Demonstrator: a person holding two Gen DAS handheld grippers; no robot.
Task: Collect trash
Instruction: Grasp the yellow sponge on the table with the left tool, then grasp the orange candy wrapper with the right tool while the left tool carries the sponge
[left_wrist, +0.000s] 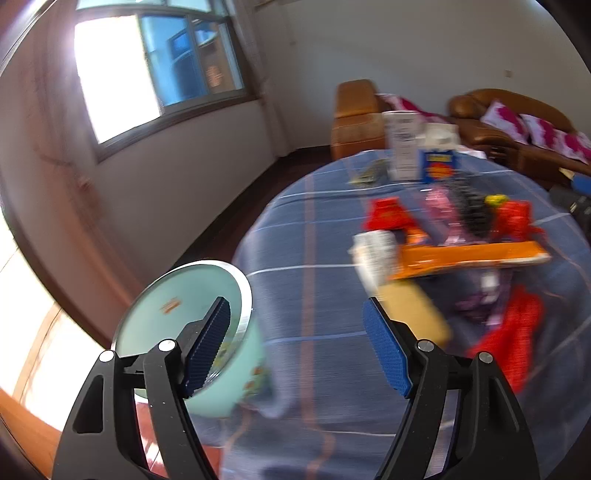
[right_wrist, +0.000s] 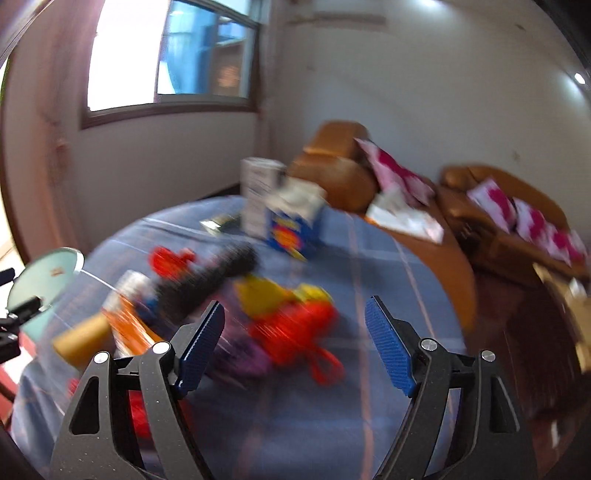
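Note:
Both views are motion-blurred. A pile of trash lies on a round table with a blue checked cloth (left_wrist: 314, 266): an orange wrapper (left_wrist: 469, 258), red wrappers (left_wrist: 513, 339), a black comb-like piece (left_wrist: 472, 210) and a tan cardboard piece (left_wrist: 413, 310). A pale green basin (left_wrist: 177, 306) sits at the table's left edge. My left gripper (left_wrist: 295, 347) is open and empty, its left finger over the basin. My right gripper (right_wrist: 293, 345) is open and empty above the pile, near a red wrapper (right_wrist: 295, 332) and a yellow one (right_wrist: 266, 295). The basin shows at the left of the right wrist view (right_wrist: 44, 280).
A blue box (left_wrist: 437, 168) and a white carton (left_wrist: 402, 144) stand at the table's far side. Brown leather sofas (left_wrist: 498, 122) with pink cushions stand behind. A window (left_wrist: 159, 70) is in the left wall. Dark floor surrounds the table.

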